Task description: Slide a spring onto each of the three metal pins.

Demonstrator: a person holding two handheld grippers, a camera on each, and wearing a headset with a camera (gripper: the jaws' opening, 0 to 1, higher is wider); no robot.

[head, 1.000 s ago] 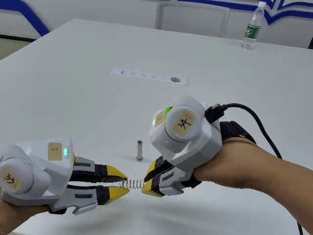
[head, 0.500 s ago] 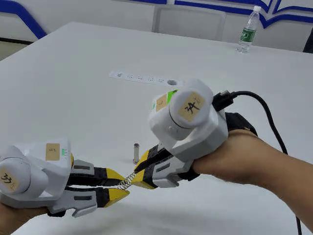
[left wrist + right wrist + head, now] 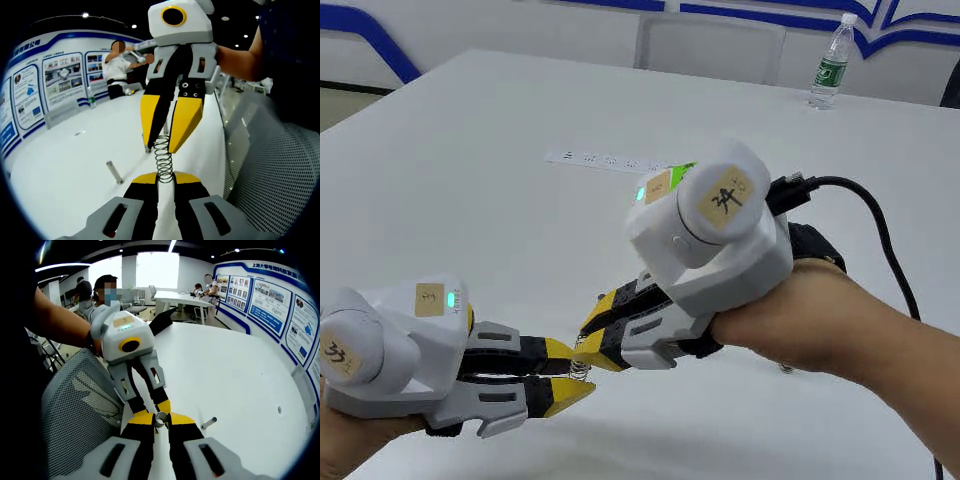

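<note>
- With jaws clamped on its ends, held the spring (image 3: 163, 157) between left gripper (image 3: 160, 178) and right gripper (image 3: 162, 148).
- Swung it from level to near upright.
- Left the pin (image 3: 114, 172) beside the jaws bare.

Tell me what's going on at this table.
A person is working with two hand-held grippers above a white table. The left gripper and the right gripper are each clamped on one end of the same small coil spring, holding it in the air between them. A bare metal pin sits on the table just beyond, with no spring on it yet.
</note>
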